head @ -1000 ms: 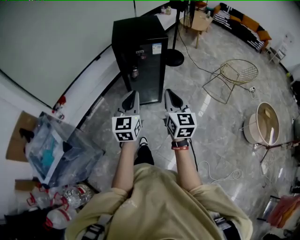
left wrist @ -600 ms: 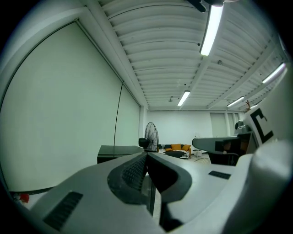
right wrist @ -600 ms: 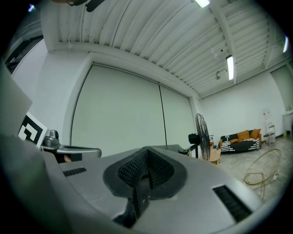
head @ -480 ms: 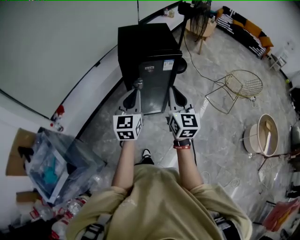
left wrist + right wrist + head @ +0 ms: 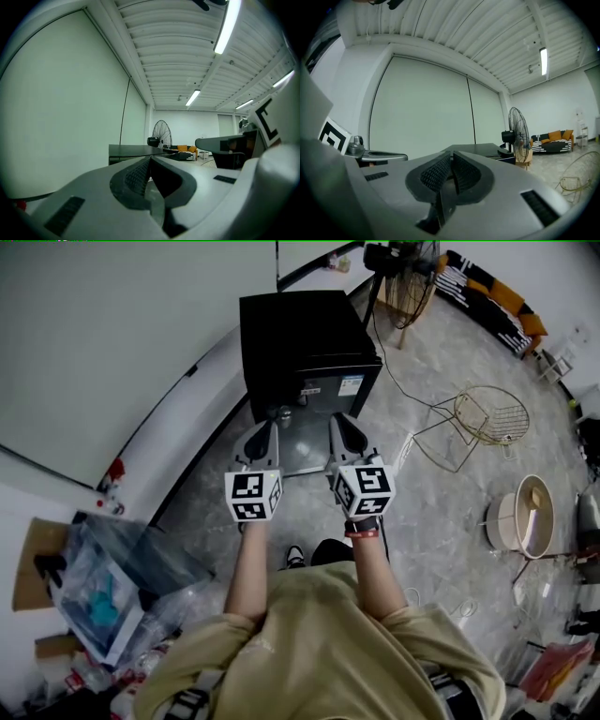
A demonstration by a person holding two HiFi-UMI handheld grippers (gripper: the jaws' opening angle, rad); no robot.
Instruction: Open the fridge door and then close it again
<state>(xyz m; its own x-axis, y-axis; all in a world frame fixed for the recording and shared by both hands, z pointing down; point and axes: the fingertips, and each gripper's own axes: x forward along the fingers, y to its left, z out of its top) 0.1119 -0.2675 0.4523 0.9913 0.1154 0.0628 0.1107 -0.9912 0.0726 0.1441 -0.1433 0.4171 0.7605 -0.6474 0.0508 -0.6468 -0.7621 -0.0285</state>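
Closest in, the head view shows the person's beige-sleeved shoulders and two bare forearms held out side by side, a band on the right wrist (image 5: 362, 531). The left gripper (image 5: 266, 430) and the right gripper (image 5: 341, 423) lie parallel and level, each with its marker cube toward the person. In its own view each gripper has its ribbed pads pressed together with nothing between them, so both are closed and empty. Just beyond their tips stands the black fridge (image 5: 302, 338), low and boxy, against the white wall; its door (image 5: 328, 413) faces the person and is closed, with a small label near its upper right corner. From above the tips overlap the door's lower part, and whether they touch it cannot be told. To the left, near the person, a clear plastic bag (image 5: 112, 568) lies by the wall. To the right are a pale round tub (image 5: 525, 512) and, farther on, a gold wire chair (image 5: 483, 418). Behind the fridge stands a pedestal fan (image 5: 408, 263), and past it a dark sofa (image 5: 483, 292) with orange cushions.
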